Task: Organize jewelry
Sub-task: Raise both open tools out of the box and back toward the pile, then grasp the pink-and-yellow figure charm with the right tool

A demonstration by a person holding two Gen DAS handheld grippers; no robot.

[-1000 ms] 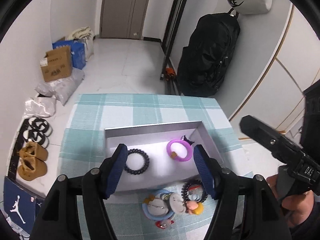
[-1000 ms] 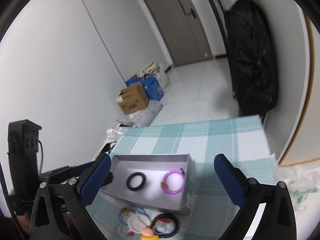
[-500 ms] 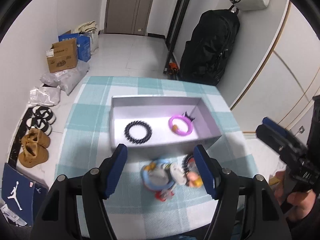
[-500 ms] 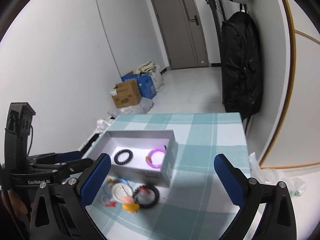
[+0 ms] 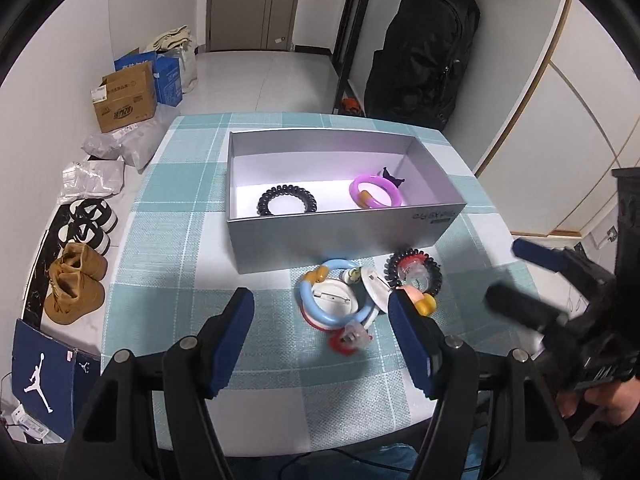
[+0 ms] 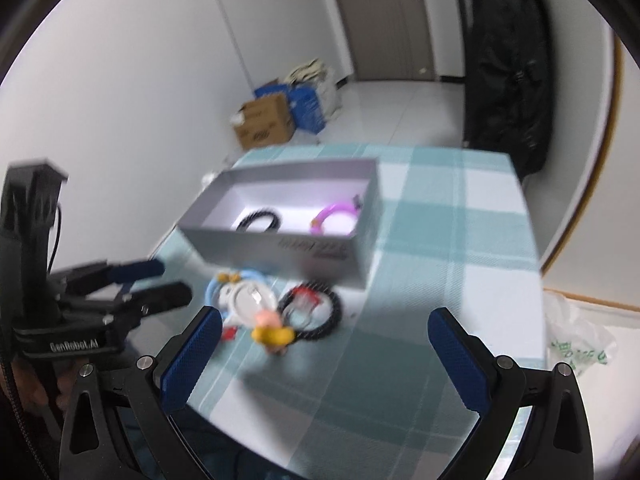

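Observation:
An open grey box (image 5: pixel 340 236) on the checked cloth holds a black coil hair tie (image 5: pixel 287 201) and a purple bracelet (image 5: pixel 376 196). In front of it lies a pile: a light-blue ring (image 5: pixel 320 308), white round badges (image 5: pixel 332 298), a black bead bracelet (image 5: pixel 414 270), a yellow-pink charm (image 5: pixel 420 300). My left gripper (image 5: pixel 322 332) hangs open just above the pile's near side. The right wrist view is blurred: box (image 6: pixel 280 248), pile (image 6: pixel 256 304), black bracelet (image 6: pixel 316 312). My right gripper (image 6: pixel 326 356) stands wide open, empty, short of the pile.
The table's near edge (image 5: pixel 320 436) is close under both grippers. Shoes (image 5: pixel 74 284), cardboard boxes (image 5: pixel 126 100) and bags sit on the floor to the left. A black backpack (image 5: pixel 424 60) hangs behind the table. A plastic bag (image 6: pixel 576 344) lies at the right.
Both grippers drew back from the box and came lower; the box shifted up in both views and the pile in front of it is now between the fingers. The right view turned and blurred.

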